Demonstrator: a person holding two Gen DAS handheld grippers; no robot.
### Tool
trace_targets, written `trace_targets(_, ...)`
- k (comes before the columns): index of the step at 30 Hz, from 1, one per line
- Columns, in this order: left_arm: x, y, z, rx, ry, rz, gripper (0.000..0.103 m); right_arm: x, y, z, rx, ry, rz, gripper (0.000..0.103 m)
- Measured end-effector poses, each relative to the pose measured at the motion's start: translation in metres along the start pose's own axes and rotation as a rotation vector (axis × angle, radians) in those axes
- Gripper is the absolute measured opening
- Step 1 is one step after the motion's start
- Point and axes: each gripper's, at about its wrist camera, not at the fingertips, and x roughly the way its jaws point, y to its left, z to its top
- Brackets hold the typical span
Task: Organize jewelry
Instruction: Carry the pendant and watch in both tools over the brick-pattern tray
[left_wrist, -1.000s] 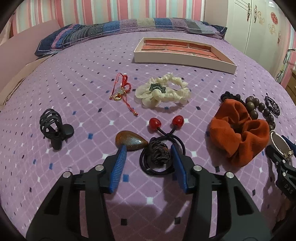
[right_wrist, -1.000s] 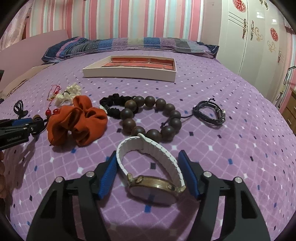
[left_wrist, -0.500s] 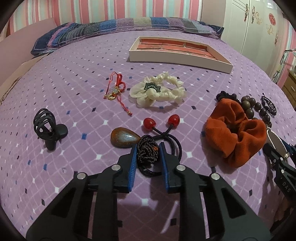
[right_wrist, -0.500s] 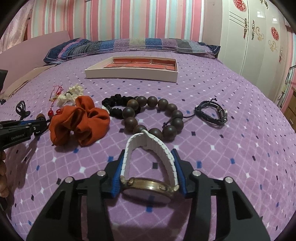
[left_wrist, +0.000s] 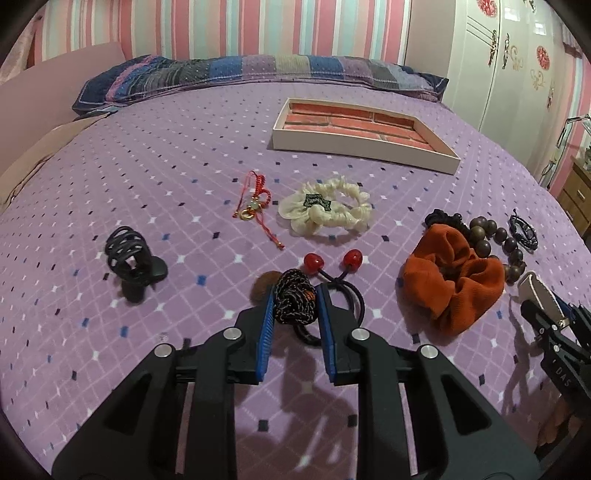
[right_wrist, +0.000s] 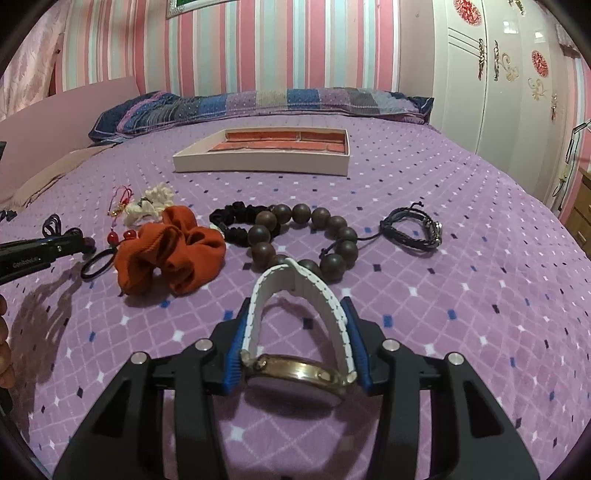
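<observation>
My left gripper (left_wrist: 295, 301) is shut on a dark speckled beaded bundle (left_wrist: 294, 300) and holds it just above the purple bedspread, over a black hair tie with two red beads (left_wrist: 332, 263). My right gripper (right_wrist: 297, 325) is shut on a white-strapped watch with a gold case (right_wrist: 295, 317), lifted slightly; the watch also shows at the right edge of the left wrist view (left_wrist: 537, 295). The white tray with a brick-patterned lining (left_wrist: 364, 133) lies far back on the bed, and also shows in the right wrist view (right_wrist: 266, 157).
On the bedspread lie a black claw clip (left_wrist: 129, 254), a red cord charm (left_wrist: 255, 203), a cream scrunchie (left_wrist: 325, 210), an orange scrunchie (left_wrist: 452, 280), a brown bead bracelet (right_wrist: 306, 236), a black scrunchie (right_wrist: 236, 221) and a dark cord bracelet (right_wrist: 412, 230). A brown stone (left_wrist: 264, 286) sits behind my left fingers.
Both grippers have closed: the left on the beaded bundle, the right on the watch. Both have then risen a little off the bed with their loads.
</observation>
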Motion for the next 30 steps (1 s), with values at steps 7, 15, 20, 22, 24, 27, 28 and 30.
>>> trace_targets(7, -0.003, 0.003, -0.002, -0.014, -0.004, 0.008, 0.021, -0.007, -0.004, 0.008, 0.005, -0.006, -0.002, 0.047)
trace_targets(15, -0.005, 0.004, -0.006, -0.015, 0.001, 0.006, 0.021, -0.007, -0.01, 0.015, 0.019, -0.005, -0.031, 0.047)
trace_targets(20, -0.007, 0.0, 0.001, -0.013, -0.004, -0.008, 0.021, -0.008, -0.008, 0.027, 0.01, -0.018, -0.044, 0.047)
trace_targets(22, -0.008, -0.001, 0.008, -0.02, -0.004, -0.021, 0.021, -0.005, -0.01, 0.036, 0.015, -0.024, -0.046, 0.047)
trace_targets(24, -0.007, -0.004, 0.017, -0.015, -0.008, -0.023, 0.021, 0.0, -0.012, 0.048, 0.022, -0.031, -0.046, 0.047)
trace_targets(27, -0.002, -0.006, 0.033, -0.016, -0.01, -0.031, 0.021, 0.008, -0.013, 0.068, 0.026, -0.046, -0.049, 0.047)
trace_targets(28, 0.001, -0.007, 0.039, -0.015, -0.009, -0.032, 0.021, 0.011, -0.013, 0.074, 0.025, -0.051, -0.049, 0.047)
trace_targets(30, 0.01, -0.011, 0.056, -0.012, -0.006, -0.038, 0.021, 0.021, -0.015, 0.091, 0.022, -0.056, -0.048, 0.047)
